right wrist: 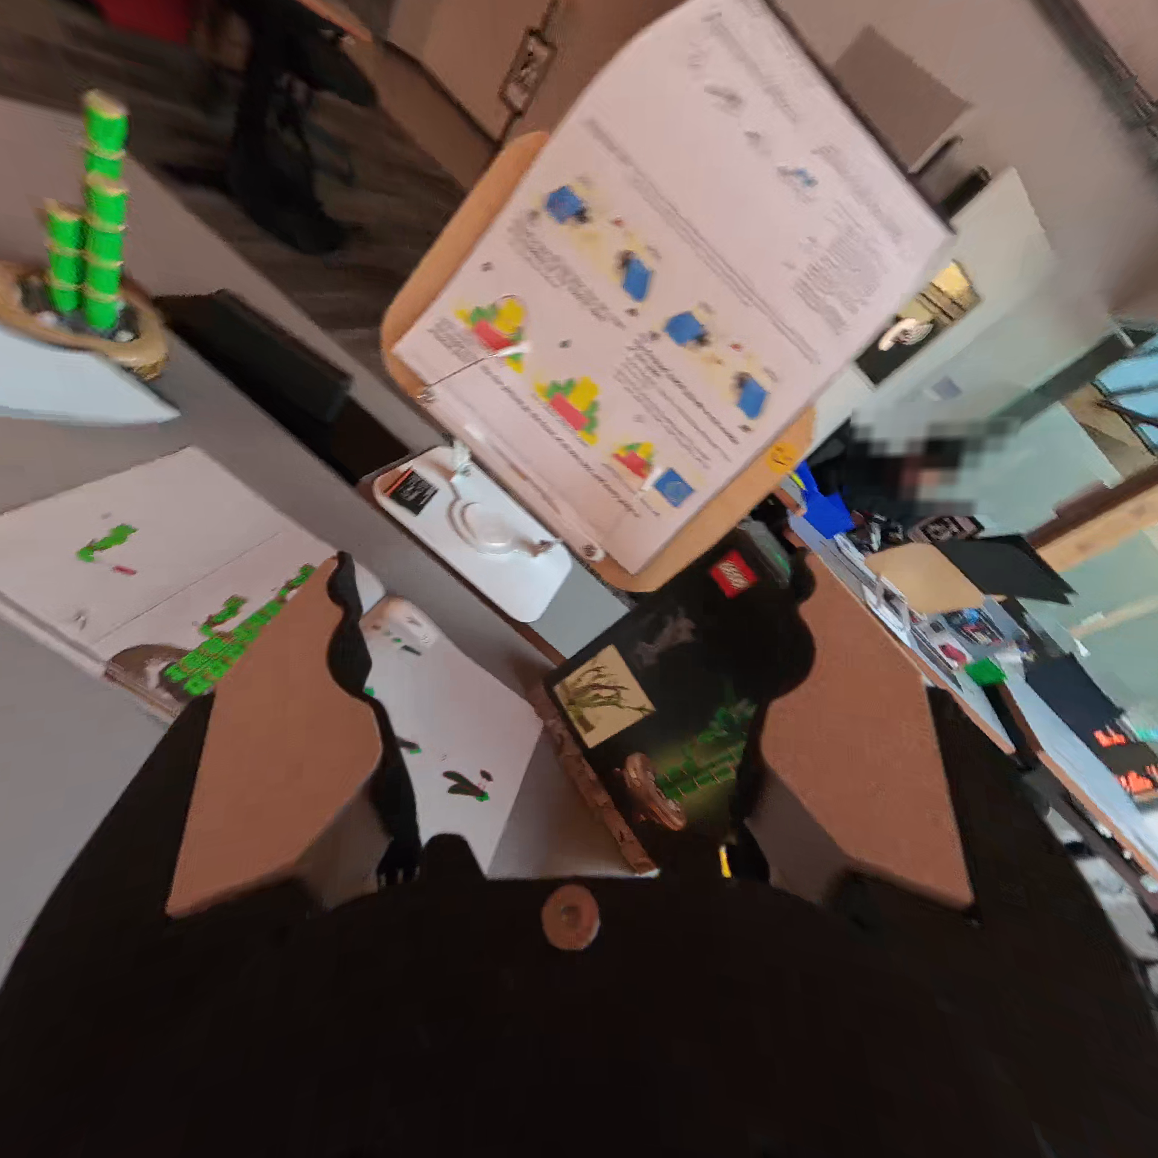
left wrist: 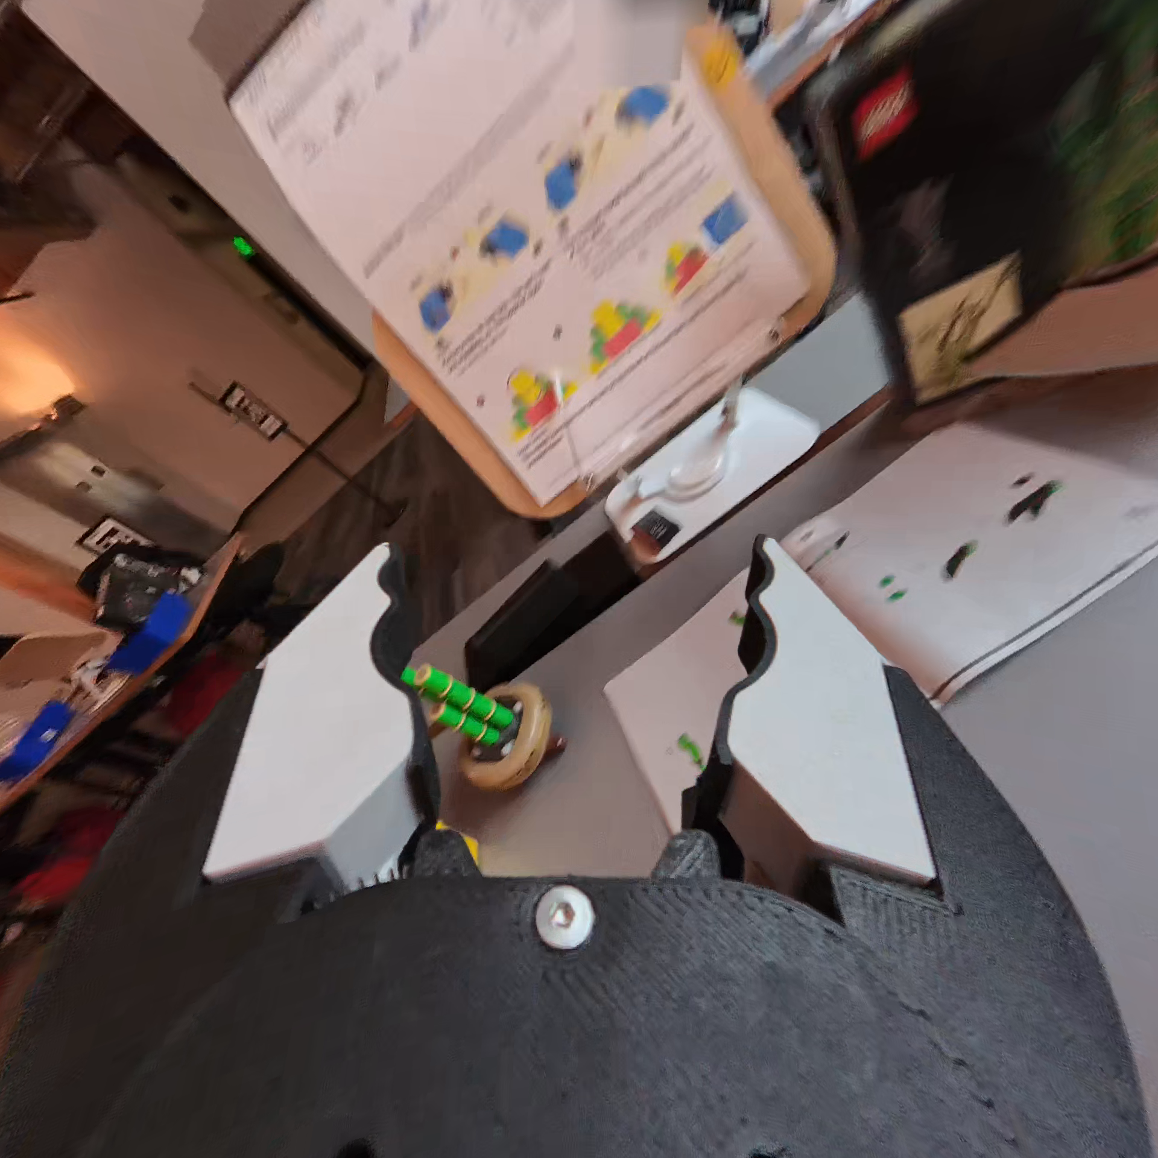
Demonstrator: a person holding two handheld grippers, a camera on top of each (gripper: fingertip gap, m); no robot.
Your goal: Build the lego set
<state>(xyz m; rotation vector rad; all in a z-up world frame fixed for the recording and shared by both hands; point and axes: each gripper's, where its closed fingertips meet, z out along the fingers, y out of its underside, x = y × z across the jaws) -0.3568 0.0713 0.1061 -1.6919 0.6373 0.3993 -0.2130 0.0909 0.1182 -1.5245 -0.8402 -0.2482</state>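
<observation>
While both grippers gape empty, left gripper (left wrist: 576, 626) fingers flanking green stacked-cylinder lego stalks in tan ring base (left wrist: 485, 720), right gripper (right wrist: 573, 633) framing black lego box (right wrist: 677, 720).

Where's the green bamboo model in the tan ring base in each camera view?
Left wrist view: bamboo model sits lower centre, between this tool's fingers, nearer the left one.
Right wrist view: bamboo model stands at the far upper left, well away from this tool.
Shared landmark: the instruction sheet on a board, behind the model in both.
</observation>
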